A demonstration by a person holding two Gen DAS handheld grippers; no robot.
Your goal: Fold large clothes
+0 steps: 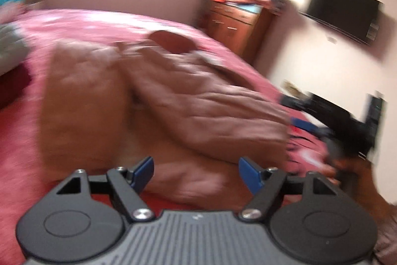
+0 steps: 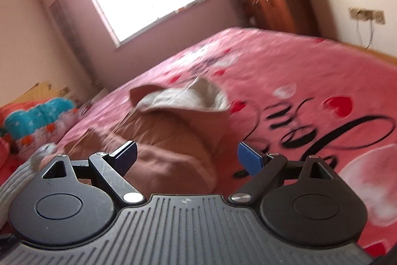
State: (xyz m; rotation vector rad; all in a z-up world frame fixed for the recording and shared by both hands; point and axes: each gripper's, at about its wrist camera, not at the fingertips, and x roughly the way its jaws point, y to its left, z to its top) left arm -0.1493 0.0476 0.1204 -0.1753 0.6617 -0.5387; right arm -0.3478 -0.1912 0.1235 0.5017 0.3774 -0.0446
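Blue fingers on both grippers are spread wide and hold nothing — the left gripper (image 1: 196,171) and the right gripper (image 2: 186,157) hang just above the puffy brown quilted jacket (image 1: 158,93). It lies on the pink bed cover (image 2: 310,61), stretching away from both grippers toward its cream-lined hood (image 2: 188,97). Neither looks clearly nearer.

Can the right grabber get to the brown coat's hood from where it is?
Probably yes. The right gripper is open, and only the brown coat lies between it and the hood on the pink bedspread.
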